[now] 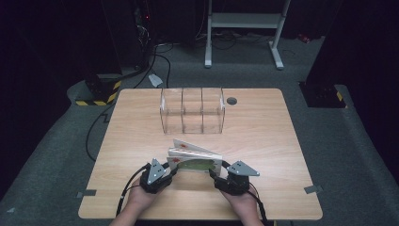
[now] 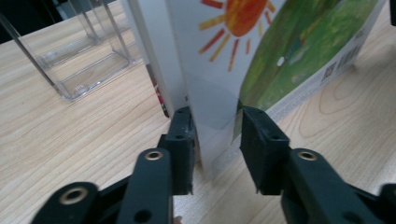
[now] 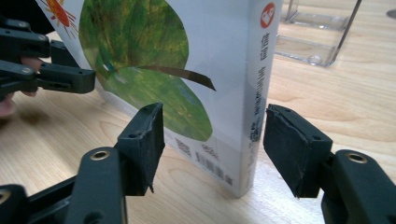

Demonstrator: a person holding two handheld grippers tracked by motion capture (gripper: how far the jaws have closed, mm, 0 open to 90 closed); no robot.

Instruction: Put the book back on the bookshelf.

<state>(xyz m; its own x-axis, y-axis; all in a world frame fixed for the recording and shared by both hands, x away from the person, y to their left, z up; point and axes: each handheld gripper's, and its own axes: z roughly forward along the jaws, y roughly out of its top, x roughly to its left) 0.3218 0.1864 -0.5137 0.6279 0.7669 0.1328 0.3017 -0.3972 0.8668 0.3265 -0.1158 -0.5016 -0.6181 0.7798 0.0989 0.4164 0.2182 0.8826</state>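
Left hand: my left hand (image 1: pixel 139 197) comes in from the near edge of the table, forearm angled slightly right, wrapped around the back of its claw.
Left claw: the left claw (image 1: pixel 165 170) points right and a little far; in its own view (image 2: pixel 215 135) one jaw presses the book's edge and the other stands just off it, so I can't tell whether it grips.
Right hand: my right hand (image 1: pixel 243 201) enters from the near edge too, holding its claw from behind.
Right claw: the right claw (image 1: pixel 212 173) points left; in its own view (image 3: pixel 212 140) the jaws stand spread on either side of the book's corner, clear gaps on both sides.
Spacing: the two claws face each other across a short span.
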